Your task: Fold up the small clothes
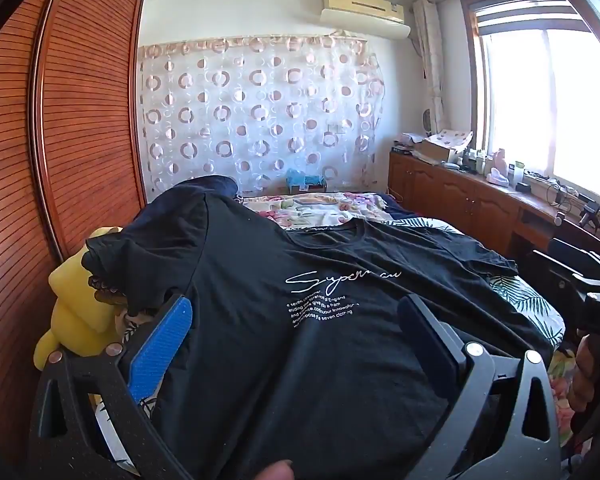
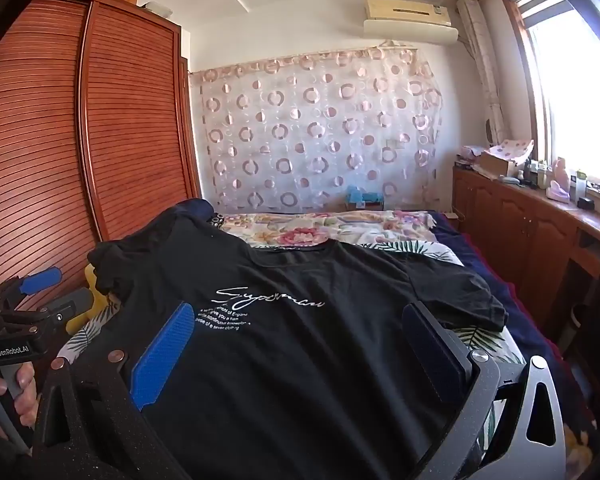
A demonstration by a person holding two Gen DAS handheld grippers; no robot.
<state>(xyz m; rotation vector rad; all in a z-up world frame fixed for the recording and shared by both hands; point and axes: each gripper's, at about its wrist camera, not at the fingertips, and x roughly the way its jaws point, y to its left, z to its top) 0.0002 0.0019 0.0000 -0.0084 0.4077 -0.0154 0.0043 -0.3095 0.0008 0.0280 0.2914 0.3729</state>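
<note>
A black T-shirt [image 1: 300,320] with white script lettering lies front-up and spread across the bed [image 1: 532,304], its collar toward the far wall and its near hem running under both cameras. One sleeve drapes over a dark pile by the yellow plush toy [image 1: 76,312], the other lies flat on the leaf-print sheet.

The left tongs [image 1: 296,320] are released: the blue pad [image 1: 160,344] and the dark pad stand wide apart, with the shirt's chest print between them, held low over the fabric and pointing along the bed. Whether the tips touch the cloth is hard to judge from this angle. In the right wrist view the person's left hand [image 2: 8,396] wraps the grip of that tool at the left edge.

The right tongs [image 2: 300,344] are likewise spread wide, level over the shirt's lower front, just beside the left ones and pointing the same way.
</note>
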